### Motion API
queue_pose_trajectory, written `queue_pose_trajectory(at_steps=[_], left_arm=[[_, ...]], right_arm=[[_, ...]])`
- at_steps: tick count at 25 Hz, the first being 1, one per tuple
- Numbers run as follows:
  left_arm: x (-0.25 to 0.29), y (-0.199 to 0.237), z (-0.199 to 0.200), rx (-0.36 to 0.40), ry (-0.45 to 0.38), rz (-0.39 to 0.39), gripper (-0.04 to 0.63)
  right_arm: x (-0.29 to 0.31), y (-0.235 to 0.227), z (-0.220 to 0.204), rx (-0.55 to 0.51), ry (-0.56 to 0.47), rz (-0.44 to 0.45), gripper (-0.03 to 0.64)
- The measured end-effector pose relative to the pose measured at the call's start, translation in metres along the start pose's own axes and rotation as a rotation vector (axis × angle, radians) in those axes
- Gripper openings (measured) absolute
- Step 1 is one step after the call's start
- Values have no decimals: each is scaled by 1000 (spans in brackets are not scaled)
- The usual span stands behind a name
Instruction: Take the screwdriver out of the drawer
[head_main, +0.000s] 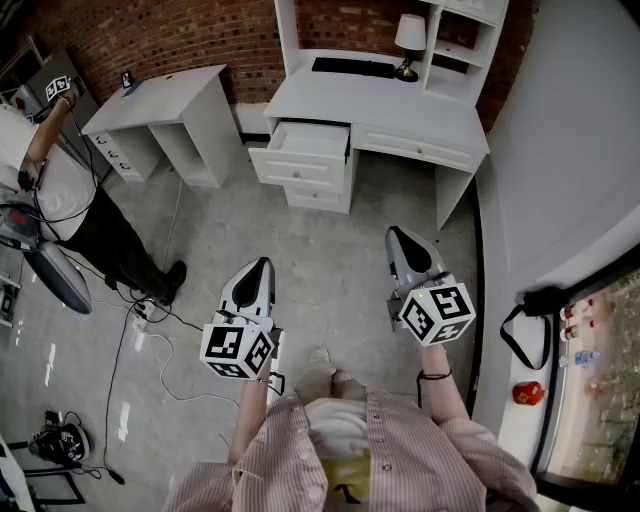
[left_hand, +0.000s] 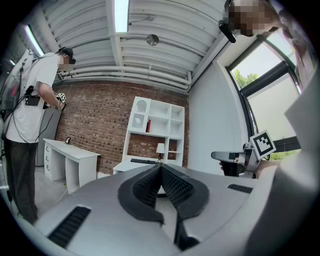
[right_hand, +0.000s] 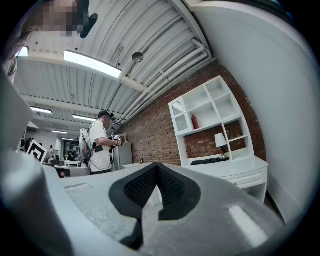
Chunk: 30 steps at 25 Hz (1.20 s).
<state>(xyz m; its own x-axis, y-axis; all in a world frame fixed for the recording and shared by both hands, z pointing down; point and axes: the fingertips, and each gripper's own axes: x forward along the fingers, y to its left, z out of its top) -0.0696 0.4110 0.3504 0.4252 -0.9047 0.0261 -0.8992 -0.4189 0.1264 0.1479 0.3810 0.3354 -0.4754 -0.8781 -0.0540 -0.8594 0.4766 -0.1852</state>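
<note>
Left gripper (head_main: 262, 264) & right gripper (head_main: 394, 233) held level in front of the person's chest, side by side, both pointing across the floor at white desk (head_main: 400, 108). Left jaws pressed together, nothing btwn. Right jaws same: pressed together, empty. Top drawer (head_main: 308, 140) of desk stands pulled open, well apart from both sets of fingertips, ahead & roughly btwn them. Screwdriver: can't make out in drawer, too small. Keyboard (head_main: 352, 67) & lamp (head_main: 410, 35) on desk. 2nd person (head_main: 60, 190) far left near another white desk (head_main: 160, 100).
</note>
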Motion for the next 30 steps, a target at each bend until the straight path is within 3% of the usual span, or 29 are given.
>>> queue_pose_trajectory(at_steps=[20,30], left_arm=[[-6,-8,-4,3,3,24,-2],[25,9,-14,-11,23,28,-2]], right_arm=[[-14,-11,-8,33,-5,-24,5],[20,-24,-21,38,33,0,25]])
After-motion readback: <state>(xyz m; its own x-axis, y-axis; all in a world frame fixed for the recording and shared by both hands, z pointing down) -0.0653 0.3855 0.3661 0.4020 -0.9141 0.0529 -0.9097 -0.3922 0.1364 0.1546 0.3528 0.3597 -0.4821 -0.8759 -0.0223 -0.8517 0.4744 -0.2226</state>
